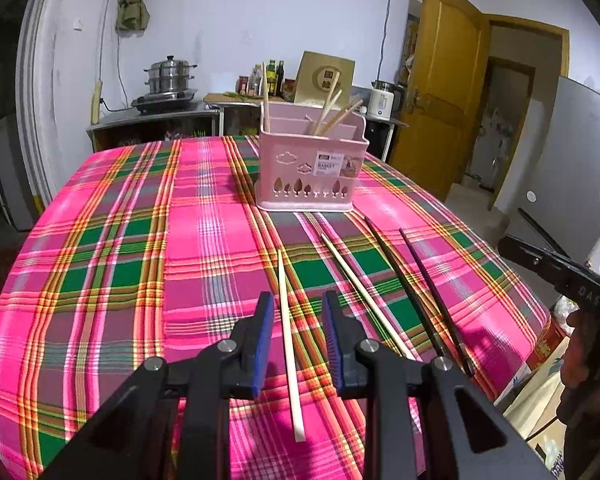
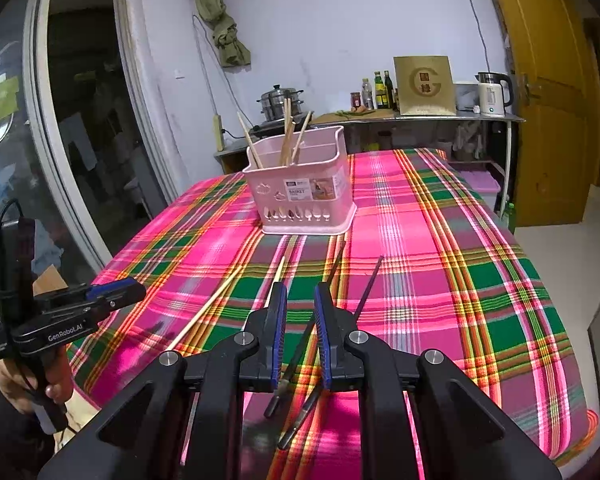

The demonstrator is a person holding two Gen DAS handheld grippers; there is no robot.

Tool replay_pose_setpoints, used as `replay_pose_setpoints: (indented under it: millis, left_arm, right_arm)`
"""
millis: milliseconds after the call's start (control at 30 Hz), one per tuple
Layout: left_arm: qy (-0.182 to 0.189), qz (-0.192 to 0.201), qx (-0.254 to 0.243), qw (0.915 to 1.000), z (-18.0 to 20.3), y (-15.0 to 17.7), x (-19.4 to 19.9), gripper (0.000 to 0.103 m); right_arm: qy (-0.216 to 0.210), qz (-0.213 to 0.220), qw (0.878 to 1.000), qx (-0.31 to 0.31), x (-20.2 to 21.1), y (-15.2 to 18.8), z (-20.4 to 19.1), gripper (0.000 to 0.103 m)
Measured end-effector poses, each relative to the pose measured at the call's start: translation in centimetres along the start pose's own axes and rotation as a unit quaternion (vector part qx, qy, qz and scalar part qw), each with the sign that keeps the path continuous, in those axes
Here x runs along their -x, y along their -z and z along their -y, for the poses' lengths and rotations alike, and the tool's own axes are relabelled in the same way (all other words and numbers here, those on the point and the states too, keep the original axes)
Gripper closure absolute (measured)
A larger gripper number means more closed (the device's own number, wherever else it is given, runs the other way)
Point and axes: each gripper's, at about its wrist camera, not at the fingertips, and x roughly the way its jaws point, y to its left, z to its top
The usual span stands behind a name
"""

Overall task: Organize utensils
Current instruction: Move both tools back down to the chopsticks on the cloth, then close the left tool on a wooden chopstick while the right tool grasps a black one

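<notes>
A pink utensil basket (image 1: 312,168) (image 2: 300,192) stands mid-table with several pale chopsticks upright in it. On the plaid cloth in front of it lie two pale chopsticks and two dark ones. My left gripper (image 1: 298,308) hovers low with its jaws apart on either side of one pale chopstick (image 1: 286,320), not touching it. The other pale chopstick (image 1: 360,288) lies to its right. My right gripper (image 2: 300,300) is open with a narrower gap, and a dark chopstick (image 2: 332,268) runs between its pads without being pressed. The second dark chopstick (image 2: 370,284) lies just right of it.
The plaid tablecloth (image 1: 100,280) drops off at the near and right edges. A counter behind carries a steamer pot (image 1: 170,80), bottles, a brown board and a white kettle (image 1: 384,98). A yellow door (image 1: 440,80) stands open at the right. A hand (image 2: 28,384) holds the left gripper.
</notes>
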Motion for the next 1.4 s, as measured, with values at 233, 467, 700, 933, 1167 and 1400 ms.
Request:
replay_pose_setpoints:
  millis: [233, 467, 700, 933, 1167, 1400]
  left_arm:
    - [-0.005, -0.024, -0.002, 0.9997, -0.2, -0.5, -2.4, 0.077]
    - [-0.016, -0.055, -0.003, 0.9984, -0.6, -1.2, -5.2, 0.077]
    - [-0.017, -0.092, -0.01, 0.9956, -0.9, -2.5, -8.5, 0.077]
    - [-0.03, -0.138, -0.014, 0.9898, -1.1, -2.8, -12.0, 0.077]
    - [-0.041, -0.134, -0.024, 0.9898, -0.8, -3.2, -12.6, 0.077]
    - [-0.049, -0.131, -0.031, 0.9897, -0.8, -3.6, -13.1, 0.08]
  right_arm:
    - [0.006, -0.017, 1.0, -0.006, -1.6, 0.1, 0.5, 0.088]
    - [0.013, -0.035, 0.999, -0.007, -3.7, -0.4, 0.9, 0.088]
    - [0.014, -0.062, 0.998, -0.004, -6.6, -1.2, 1.0, 0.088]
    - [0.025, -0.101, 0.995, 0.004, -10.4, -2.0, 1.4, 0.088]
    - [0.038, -0.136, 0.99, 0.008, -14.0, -3.3, 2.0, 0.088]
    - [0.056, -0.16, 0.985, 0.013, -17.0, -4.1, 2.4, 0.088]
